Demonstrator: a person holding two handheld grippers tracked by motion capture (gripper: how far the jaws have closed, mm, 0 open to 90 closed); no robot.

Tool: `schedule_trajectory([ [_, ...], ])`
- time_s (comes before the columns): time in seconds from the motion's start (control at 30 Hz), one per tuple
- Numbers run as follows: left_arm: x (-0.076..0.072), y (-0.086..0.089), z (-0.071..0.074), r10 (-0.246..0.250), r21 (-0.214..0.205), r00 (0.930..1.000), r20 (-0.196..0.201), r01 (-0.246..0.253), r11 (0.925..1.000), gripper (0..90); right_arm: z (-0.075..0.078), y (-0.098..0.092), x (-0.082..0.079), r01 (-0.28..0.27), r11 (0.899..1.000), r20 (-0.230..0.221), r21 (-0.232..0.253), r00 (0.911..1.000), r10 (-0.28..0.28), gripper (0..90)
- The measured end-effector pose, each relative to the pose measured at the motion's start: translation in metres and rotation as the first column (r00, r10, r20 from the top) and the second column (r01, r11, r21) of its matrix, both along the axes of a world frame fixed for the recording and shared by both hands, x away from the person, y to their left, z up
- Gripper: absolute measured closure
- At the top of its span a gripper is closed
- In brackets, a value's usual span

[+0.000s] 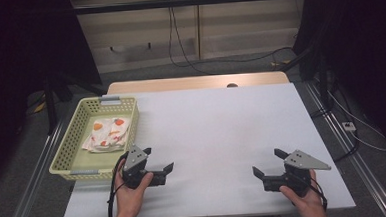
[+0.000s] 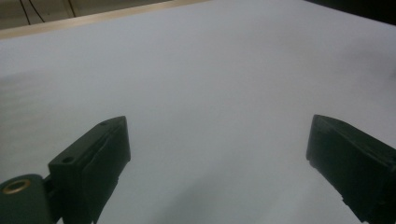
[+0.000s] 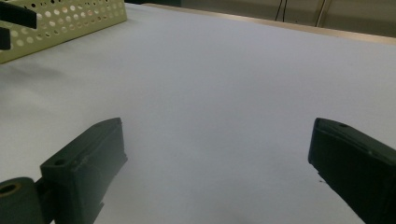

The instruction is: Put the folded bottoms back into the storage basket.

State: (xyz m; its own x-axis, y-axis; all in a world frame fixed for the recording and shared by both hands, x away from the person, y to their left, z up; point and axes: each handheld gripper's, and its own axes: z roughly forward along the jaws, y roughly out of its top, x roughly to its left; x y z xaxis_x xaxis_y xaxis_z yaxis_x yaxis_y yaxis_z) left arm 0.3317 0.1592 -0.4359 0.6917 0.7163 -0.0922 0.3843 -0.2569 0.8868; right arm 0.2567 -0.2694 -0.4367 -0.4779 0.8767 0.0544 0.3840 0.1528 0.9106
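The folded cloth (image 1: 107, 135) lies in the yellow basket (image 1: 75, 168) at the table's (image 1: 222, 132) left edge, at about eleven o'clock from the left claw (image 1: 159, 160), the nearer one. Both it and the right claw (image 1: 267, 163) stand apart, empty.

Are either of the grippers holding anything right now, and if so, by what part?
Nothing is held. The left gripper and right gripper both have jaws wide apart over the bare table; the cloth lies in the basket.
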Motion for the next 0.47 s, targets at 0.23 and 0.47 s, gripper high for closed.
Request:
schedule_trajectory([
  [0.23, -0.0008, -0.0007, -0.001, 0.004, 0.013, 1.0, 0.007, -0.004, 0.9999, 6.5, -0.0005, 0.0, 0.0005, 0.008, 1.0, -0.003, 0.003, 1.0, -0.008, 3.8],
  [0.47, -0.0013, -0.0053, -0.0015, -0.014, 0.026, 0.9999, 0.002, 0.014, 0.9996, 6.5, -0.0018, -0.0004, 0.0029, 0.016, 1.0, -0.013, 0.007, 0.9998, -0.016, 4.0],
])
